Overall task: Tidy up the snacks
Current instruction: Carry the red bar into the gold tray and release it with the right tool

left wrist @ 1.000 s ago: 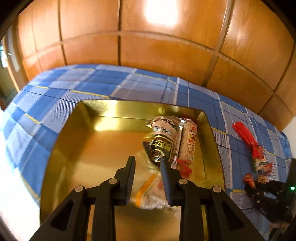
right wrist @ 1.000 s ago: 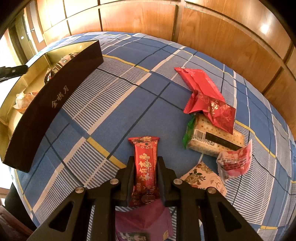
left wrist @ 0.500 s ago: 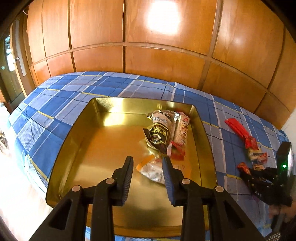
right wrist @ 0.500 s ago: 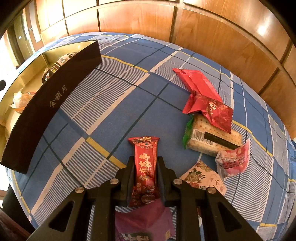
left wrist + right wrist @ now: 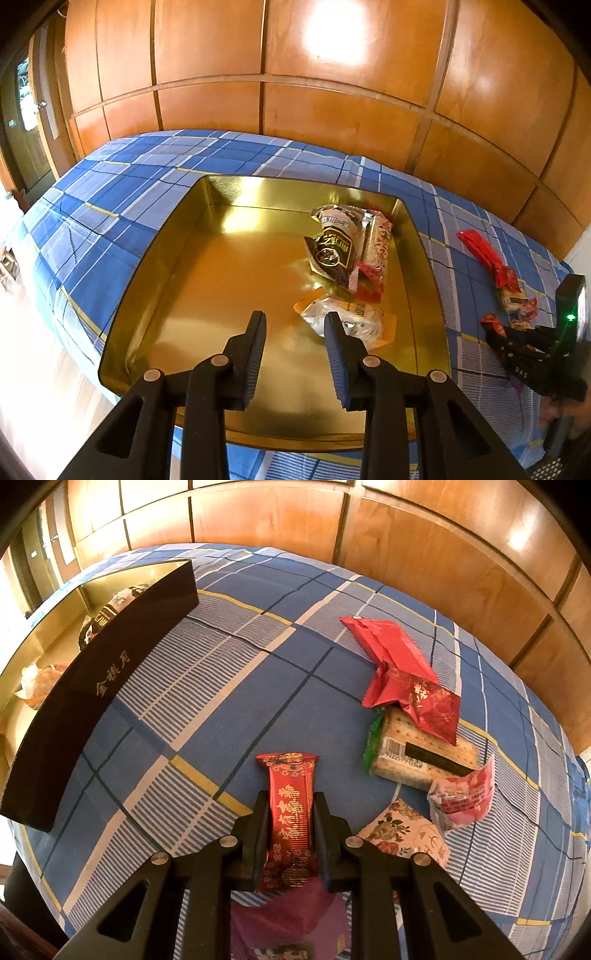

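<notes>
Left tongs (image 5: 294, 322) are held wide apart, empty, above the gold tray (image 5: 177, 236); an orange-and-clear snack packet (image 5: 347, 322) is seen just ahead of the right finger; right tongs (image 5: 289, 805) are clamped on a red snack bar (image 5: 290, 812); a cracker pack (image 5: 421, 749) lies to their right.

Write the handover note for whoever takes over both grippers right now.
Left gripper: open, empty, above the shallow gold tin tray.
Right gripper: shut on the long red gold-lettered snack bar, over the blue plaid cloth.
Done: dark brown pouch, pale red-printed packet and clear orange-edged packet lie in the tray.
Left: tray the red bar, then the flat red wrappers, the red foil packet, the cracker pack, the pink crumpled packet, the floral packet and the purple packet.
</notes>
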A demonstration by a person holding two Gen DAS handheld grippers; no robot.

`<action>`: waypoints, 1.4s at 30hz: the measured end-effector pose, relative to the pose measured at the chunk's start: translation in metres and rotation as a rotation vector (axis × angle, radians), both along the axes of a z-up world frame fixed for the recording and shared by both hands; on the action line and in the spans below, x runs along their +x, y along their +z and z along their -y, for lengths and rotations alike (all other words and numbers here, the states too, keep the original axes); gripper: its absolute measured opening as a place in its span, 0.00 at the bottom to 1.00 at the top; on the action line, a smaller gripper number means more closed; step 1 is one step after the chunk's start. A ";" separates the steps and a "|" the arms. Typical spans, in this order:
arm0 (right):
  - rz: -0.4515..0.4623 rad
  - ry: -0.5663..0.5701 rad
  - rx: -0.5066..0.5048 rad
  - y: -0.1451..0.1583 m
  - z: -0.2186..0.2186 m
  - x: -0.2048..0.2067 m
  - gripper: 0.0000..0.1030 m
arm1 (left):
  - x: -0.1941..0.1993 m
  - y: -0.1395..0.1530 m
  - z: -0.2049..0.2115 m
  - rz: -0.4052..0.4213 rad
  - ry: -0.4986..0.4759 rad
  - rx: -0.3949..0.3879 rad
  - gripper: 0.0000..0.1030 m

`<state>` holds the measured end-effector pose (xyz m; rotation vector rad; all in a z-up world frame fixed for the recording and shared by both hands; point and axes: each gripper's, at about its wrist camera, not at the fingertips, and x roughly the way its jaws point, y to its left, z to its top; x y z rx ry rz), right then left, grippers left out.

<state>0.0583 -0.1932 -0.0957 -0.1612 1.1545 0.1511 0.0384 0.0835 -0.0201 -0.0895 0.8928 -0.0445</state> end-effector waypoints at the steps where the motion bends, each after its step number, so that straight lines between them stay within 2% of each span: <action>1: -0.002 -0.006 0.003 0.001 0.000 0.001 0.21 | -0.001 0.000 -0.002 0.000 0.004 0.001 0.32; 6: 0.033 -0.023 0.059 0.017 -0.005 0.005 0.20 | -0.004 -0.002 -0.012 0.000 0.027 -0.005 0.32; 13: 0.118 -0.011 0.199 0.061 -0.022 0.005 0.20 | -0.006 -0.004 -0.025 0.003 0.063 -0.009 0.32; 19: 0.135 0.081 0.383 0.091 -0.059 -0.008 0.21 | -0.009 -0.007 -0.036 0.000 0.093 -0.008 0.32; 24: 0.126 0.158 0.463 0.102 -0.100 -0.014 0.21 | -0.011 -0.008 -0.043 -0.005 0.114 -0.017 0.32; 27: 0.105 0.202 0.455 0.100 -0.121 -0.017 0.21 | -0.011 -0.008 -0.044 -0.005 0.114 -0.019 0.33; 34: 0.047 0.332 0.330 0.076 -0.166 -0.024 0.23 | -0.013 -0.013 -0.048 -0.015 0.119 -0.025 0.33; 38: 0.017 0.361 0.273 0.062 -0.171 -0.026 0.24 | -0.013 -0.015 -0.048 -0.020 0.116 -0.026 0.33; 42: 0.027 0.357 0.235 0.061 -0.170 -0.030 0.28 | -0.014 -0.015 -0.045 -0.020 0.110 -0.026 0.33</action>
